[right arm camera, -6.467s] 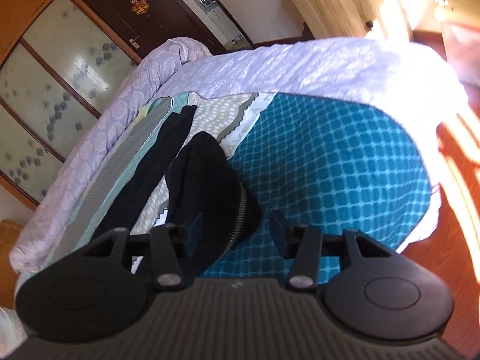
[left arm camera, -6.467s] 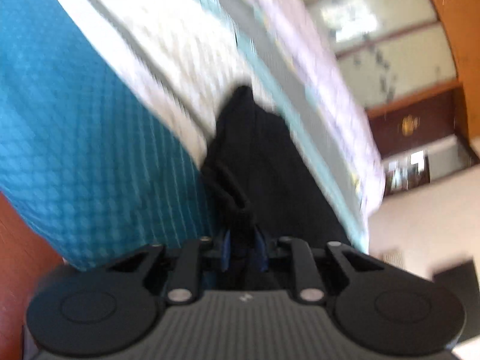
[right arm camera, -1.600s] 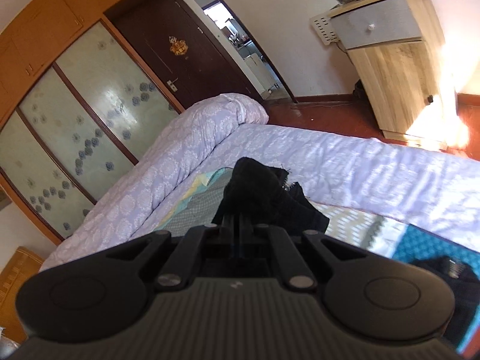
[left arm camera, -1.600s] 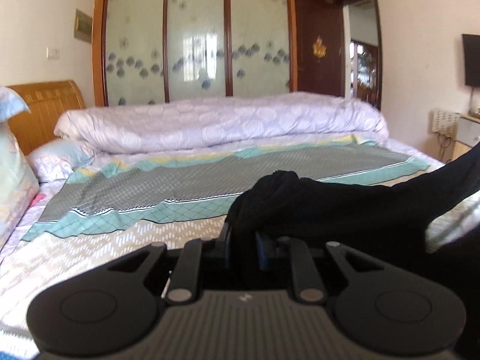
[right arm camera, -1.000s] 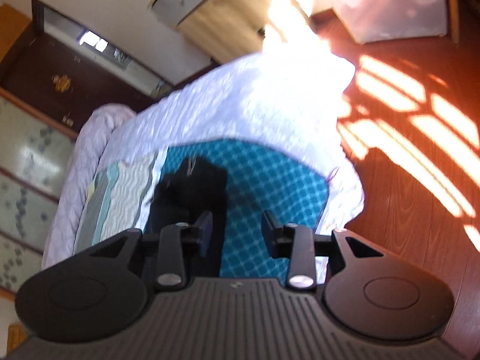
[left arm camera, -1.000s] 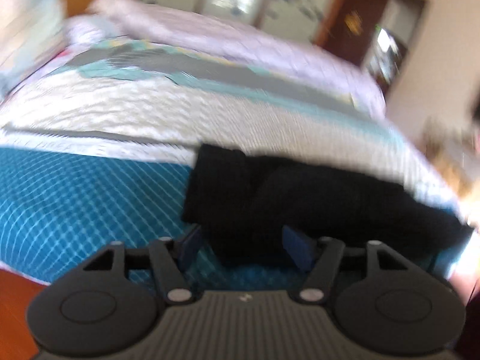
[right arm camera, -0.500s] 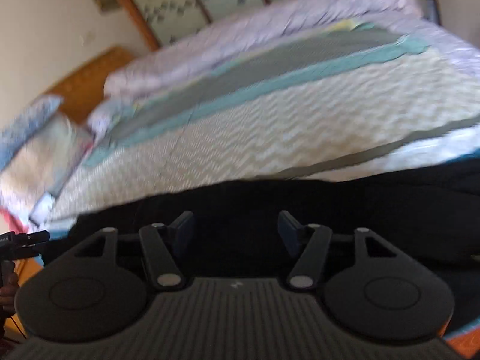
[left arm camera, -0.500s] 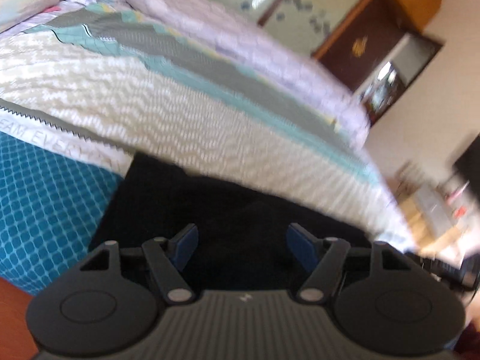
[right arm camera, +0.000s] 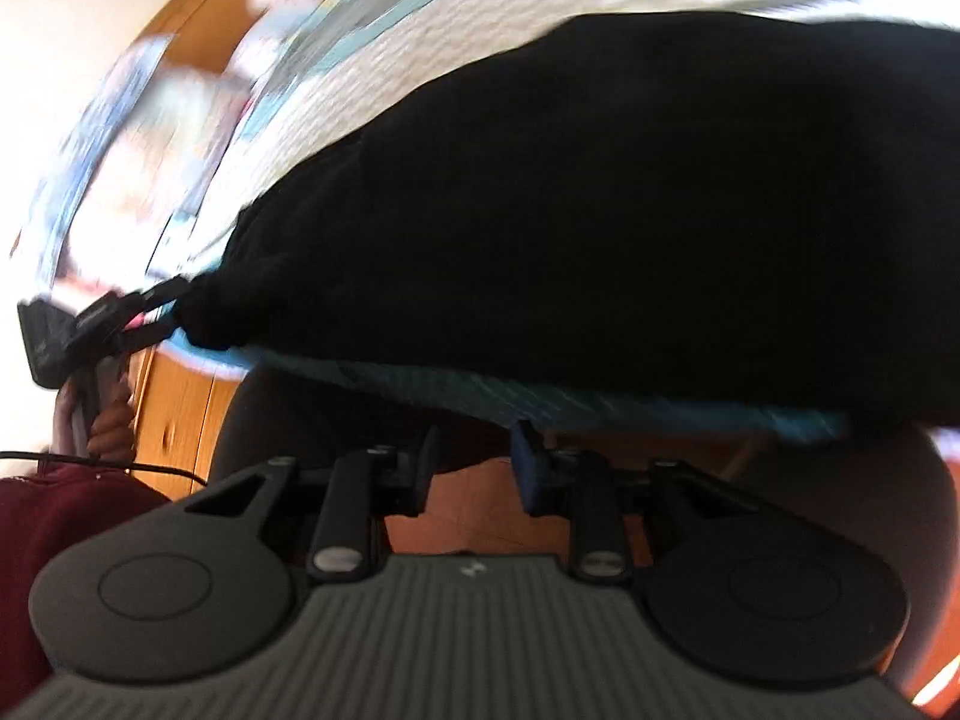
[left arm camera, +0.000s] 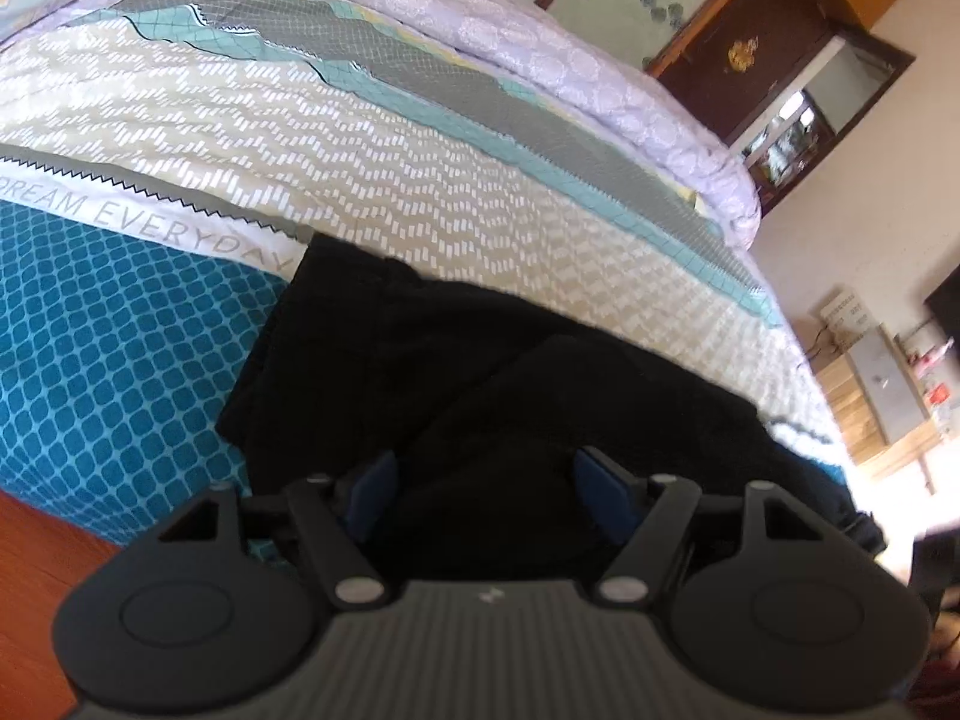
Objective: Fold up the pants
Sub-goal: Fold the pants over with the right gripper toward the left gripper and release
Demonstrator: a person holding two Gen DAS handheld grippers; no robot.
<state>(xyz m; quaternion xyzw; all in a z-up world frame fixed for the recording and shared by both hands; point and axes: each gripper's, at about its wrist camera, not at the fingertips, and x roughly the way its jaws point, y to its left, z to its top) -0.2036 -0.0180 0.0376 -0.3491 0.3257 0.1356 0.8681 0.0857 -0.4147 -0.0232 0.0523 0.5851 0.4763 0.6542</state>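
Observation:
Black pants lie folded near the bed's front edge, partly on the teal blanket and partly on the patterned sheet. My left gripper hovers over their near end, its jaws opening, with a mound of black cloth between the blue pads and no visible squeeze. The right wrist view is blurred: the pants fill its upper half. My right gripper sits lower, by the bed's edge, its jaws closing on nothing; floor shows through the gap. The left gripper straddles the pants' far corner there.
A rolled lilac quilt lies along the bed's far side. Behind it are a dark door and a wooden cabinet. Wood floor borders the bed. A person's hand and maroon sleeve hold the left gripper.
Both grippers have let go of the pants, which now lie folded on the bed. The right gripper swung round to the bed's edge and its jaws narrowed. The left gripper's jaws widened slightly.

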